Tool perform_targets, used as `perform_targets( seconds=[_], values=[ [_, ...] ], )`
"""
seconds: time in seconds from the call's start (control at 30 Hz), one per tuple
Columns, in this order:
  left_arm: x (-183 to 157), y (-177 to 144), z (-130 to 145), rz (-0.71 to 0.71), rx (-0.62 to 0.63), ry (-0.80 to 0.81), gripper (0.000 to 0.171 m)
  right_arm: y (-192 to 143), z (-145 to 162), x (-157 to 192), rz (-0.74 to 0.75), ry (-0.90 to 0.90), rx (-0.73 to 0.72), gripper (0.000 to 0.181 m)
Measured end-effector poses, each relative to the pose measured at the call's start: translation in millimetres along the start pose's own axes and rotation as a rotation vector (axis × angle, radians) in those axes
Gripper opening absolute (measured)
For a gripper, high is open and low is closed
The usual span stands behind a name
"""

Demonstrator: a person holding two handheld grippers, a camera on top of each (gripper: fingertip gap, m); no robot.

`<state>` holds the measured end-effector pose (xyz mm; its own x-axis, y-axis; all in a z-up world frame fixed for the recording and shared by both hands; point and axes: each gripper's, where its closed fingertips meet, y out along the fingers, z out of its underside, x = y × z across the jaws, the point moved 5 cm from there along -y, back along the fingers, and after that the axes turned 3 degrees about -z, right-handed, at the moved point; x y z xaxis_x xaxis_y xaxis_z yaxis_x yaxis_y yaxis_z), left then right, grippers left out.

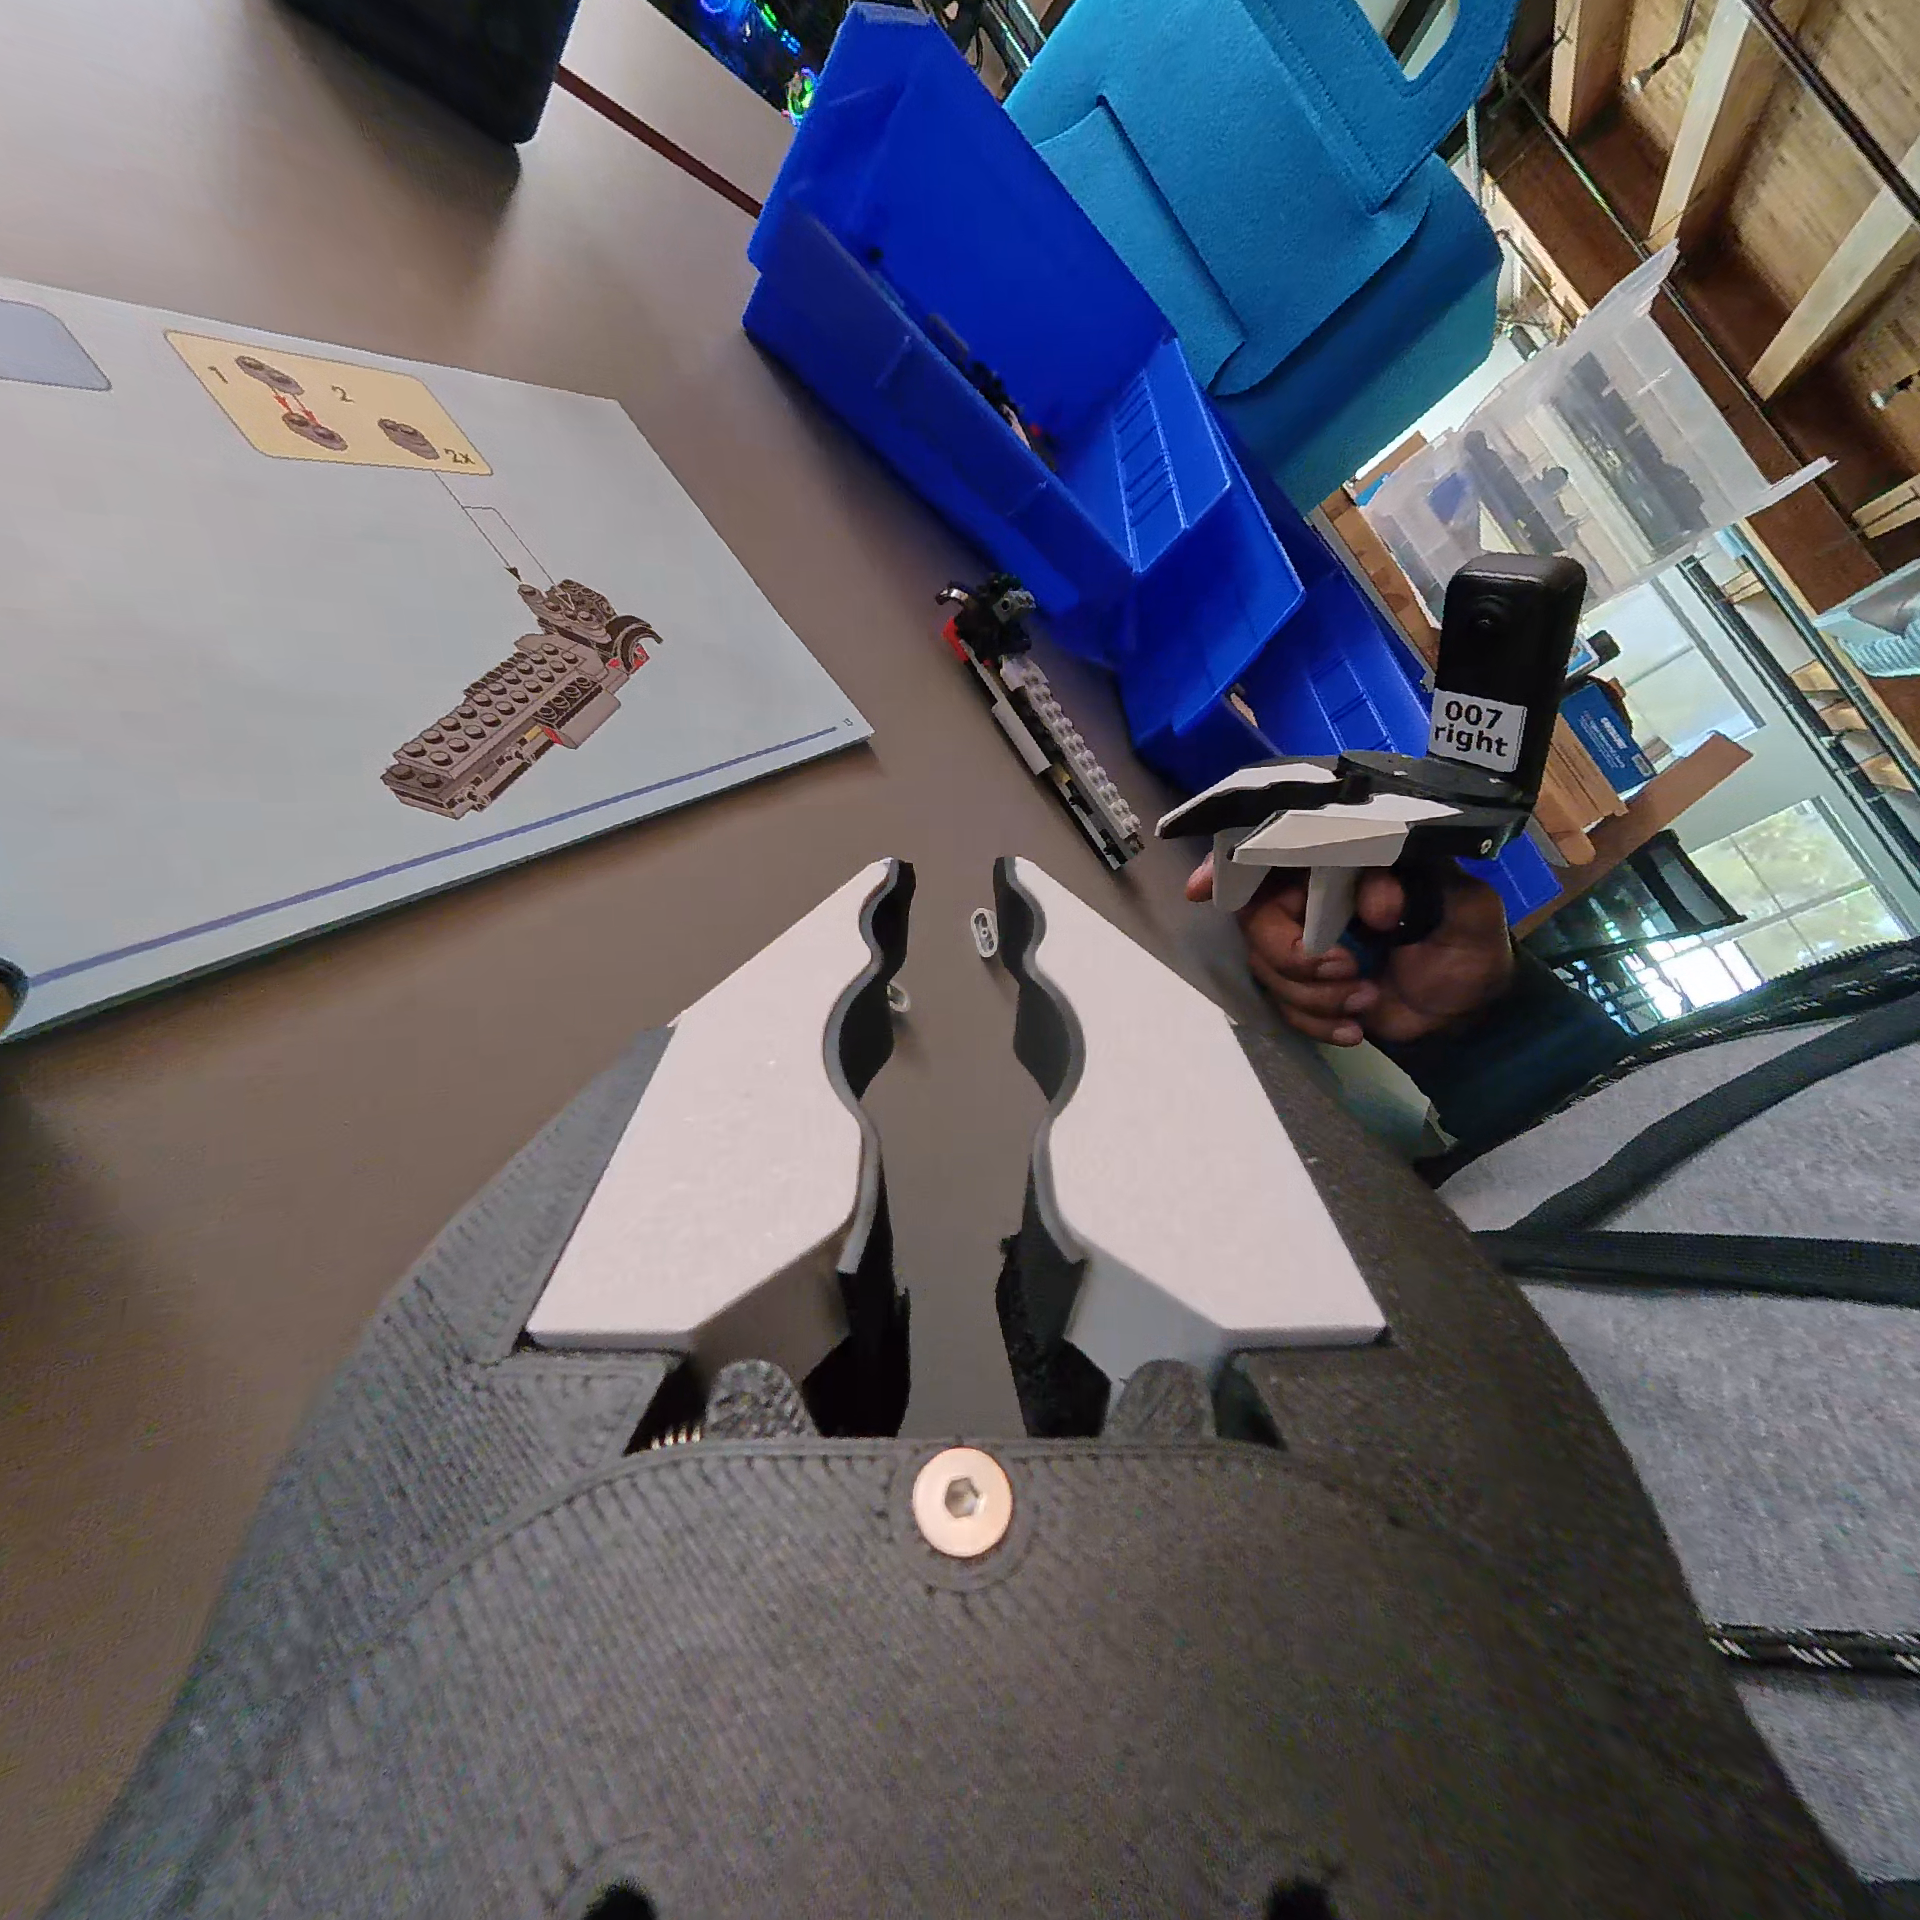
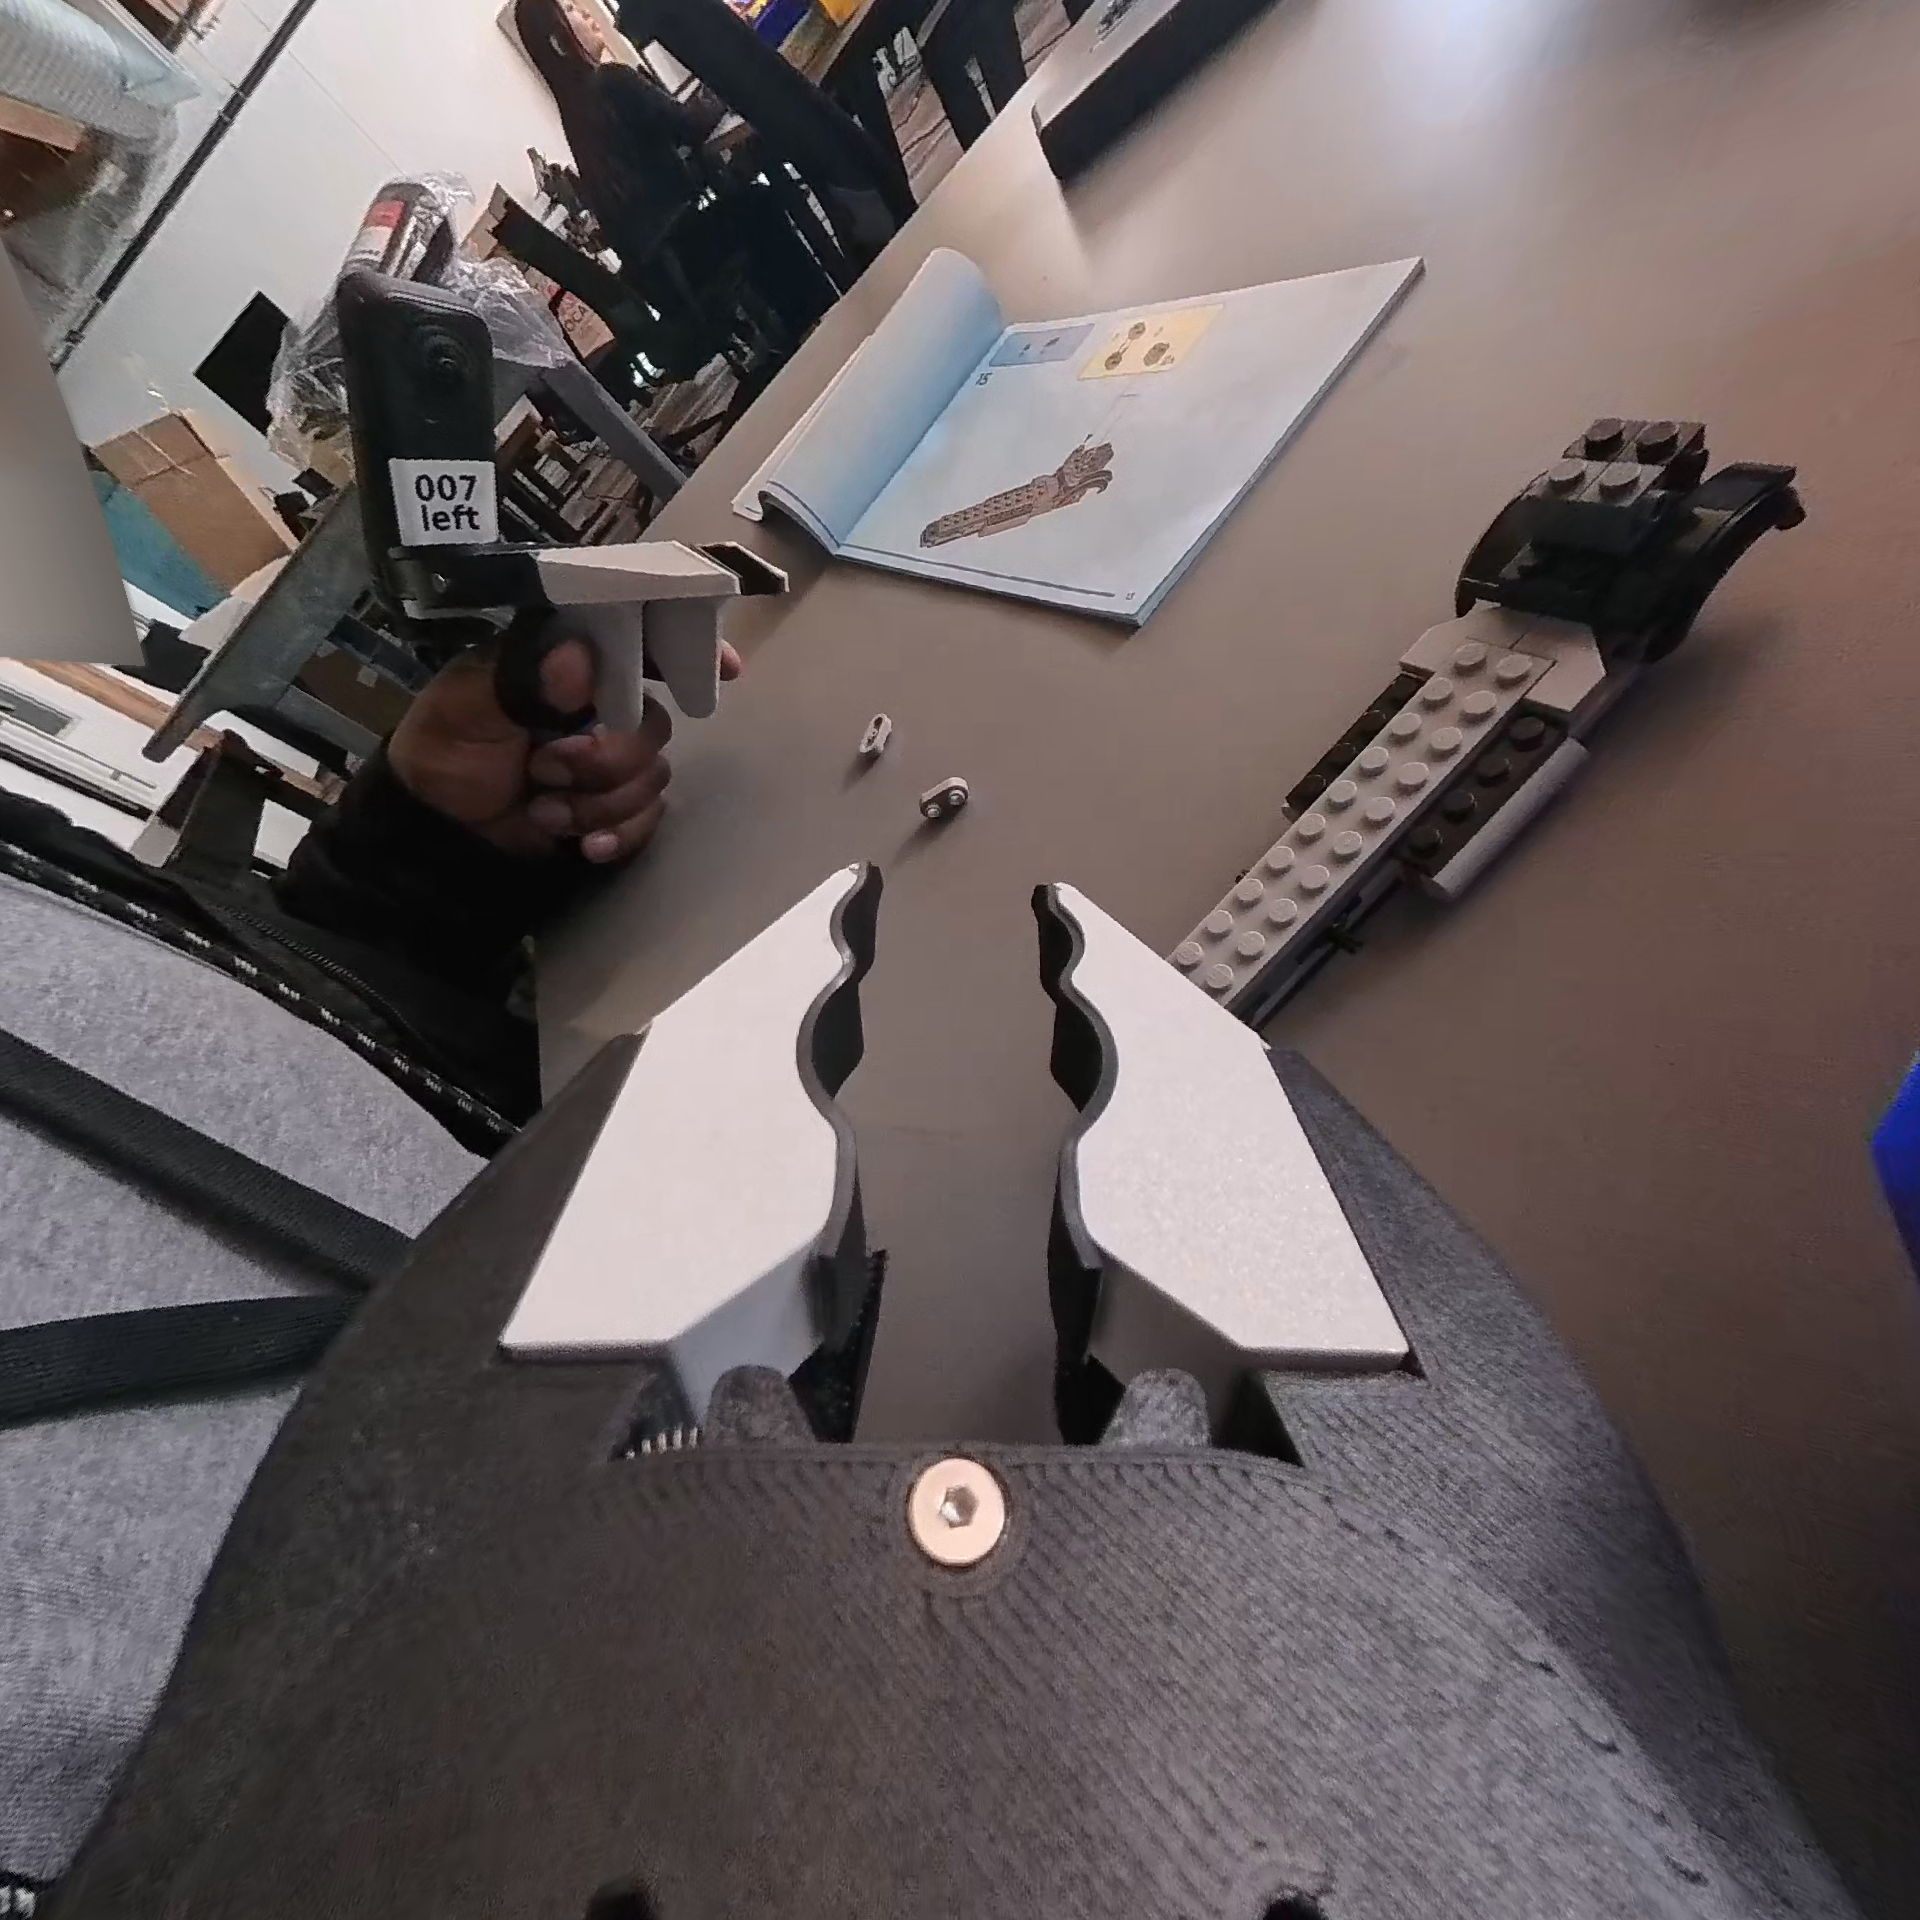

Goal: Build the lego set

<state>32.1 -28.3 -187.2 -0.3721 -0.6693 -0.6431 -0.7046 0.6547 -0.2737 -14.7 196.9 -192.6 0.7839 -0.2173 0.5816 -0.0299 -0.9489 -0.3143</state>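
A long grey and black lego model (image 2: pixel 1455 727) lies on the brown table (image 2: pixel 1558 1143), to the right of my right gripper (image 2: pixel 956 883); it also shows in the left wrist view (image 1: pixel 1039 717). Two small light grey pieces (image 2: pixel 878 732) (image 2: pixel 943 800) lie loose on the table between the grippers. My left gripper (image 1: pixel 954 883) is open and empty, held above the table, with one small piece (image 1: pixel 984 930) seen between its tips and the other (image 1: pixel 896 1000) partly hidden behind a finger. My right gripper is open and empty, just short of the pieces.
An open instruction booklet (image 1: pixel 312 623) lies at the left, also in the right wrist view (image 2: pixel 1091 436). Blue bins (image 1: pixel 1039 364) stand behind the model. A black box (image 2: pixel 1143 83) sits at the far table edge. The near table edge and a grey garment (image 2: pixel 156 1143) are close. About 15 centimetres separates my left fingertips from my right.
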Motion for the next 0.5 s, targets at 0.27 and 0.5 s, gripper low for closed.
perform_targets(
  seconds=[0.27, 0.5],
  values=[
    [0.1, 0.2, 0.2, 0.000, 0.003, -0.003, 0.018, 2.2, 0.7, 0.2, -0.015, 0.007, 0.018, 0.032],
    [-0.1, 1.1, 0.9, 0.002, 0.012, -0.003, 0.018, 1.6, 0.3, 0.5, -0.010, 0.000, 0.010, 0.032]
  ],
)
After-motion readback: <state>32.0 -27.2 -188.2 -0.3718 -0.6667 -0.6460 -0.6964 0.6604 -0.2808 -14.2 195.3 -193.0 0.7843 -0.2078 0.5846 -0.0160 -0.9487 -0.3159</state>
